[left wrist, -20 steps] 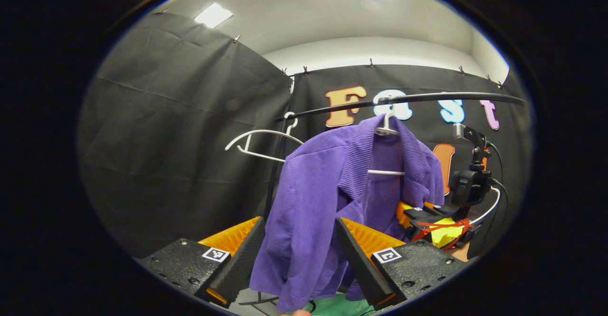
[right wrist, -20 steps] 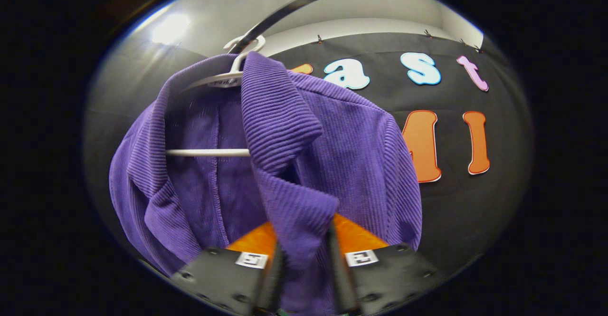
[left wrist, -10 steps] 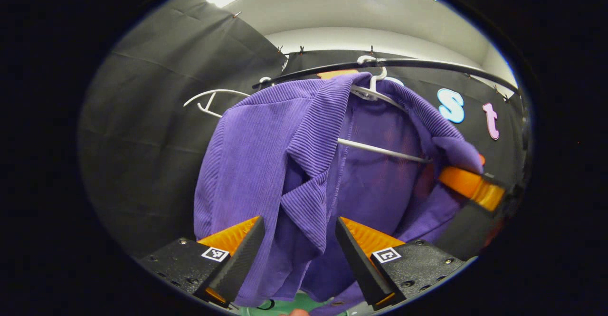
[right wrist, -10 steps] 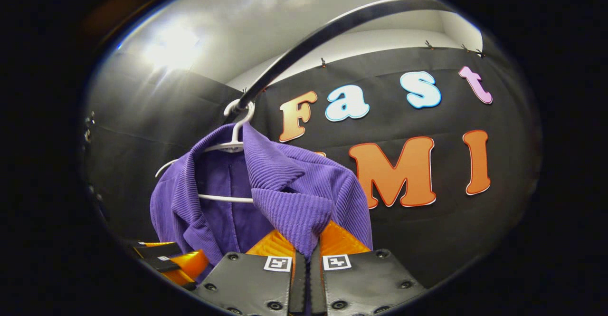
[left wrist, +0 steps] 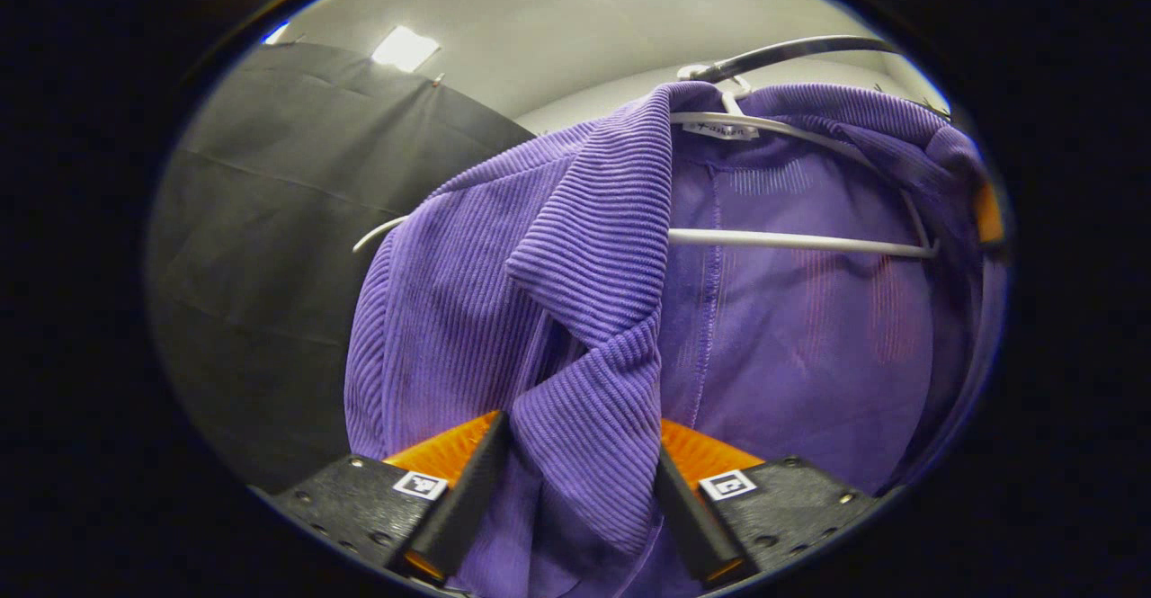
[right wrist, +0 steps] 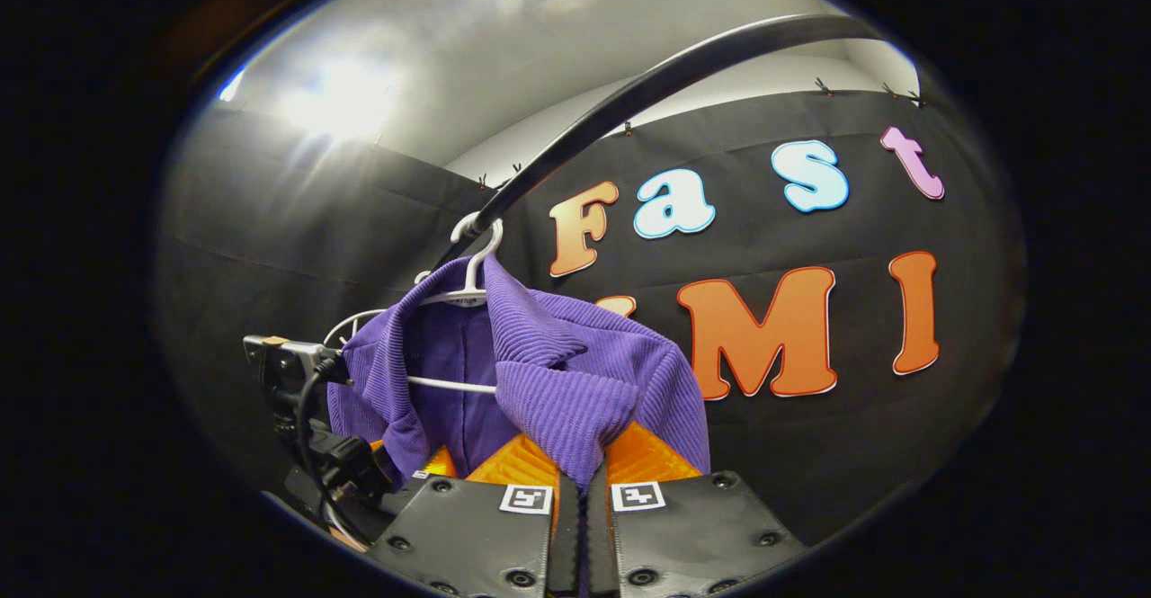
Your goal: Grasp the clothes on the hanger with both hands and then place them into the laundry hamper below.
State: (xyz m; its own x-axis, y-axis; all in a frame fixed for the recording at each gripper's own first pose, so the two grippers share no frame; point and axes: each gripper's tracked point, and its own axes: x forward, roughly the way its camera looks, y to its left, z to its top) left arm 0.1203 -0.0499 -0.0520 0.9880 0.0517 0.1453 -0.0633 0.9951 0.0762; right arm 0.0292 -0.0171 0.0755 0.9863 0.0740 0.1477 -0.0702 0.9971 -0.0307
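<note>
While the purple ribbed jacket hangs on its white plastic hanger from the dark curved rail, the left tongs are spread partway, w/ the jacket's left lapel lying between the fingers; cloth touches both inner faces, but a firm pinch can't be confirmed. Right tongs are pressed nearly together, pinching the lower edge of the other lapel, a thin strip of fabric running down the slit. In right gripper view, the jacket sits low centre, the hanger hook over the rail, and the left gripper's body w/ black cable shows just beside the jacket's far shoulder. Vs. 0.5 s ago: left tongs have come closer, the lapel now sits right btwn the fingers and the gap looks narrower; right tongs unchanged. Fabric is fine-ribbed corduroy-like knit, smoother lining inside; hanger thin, w/ a straight crossbar.
</note>
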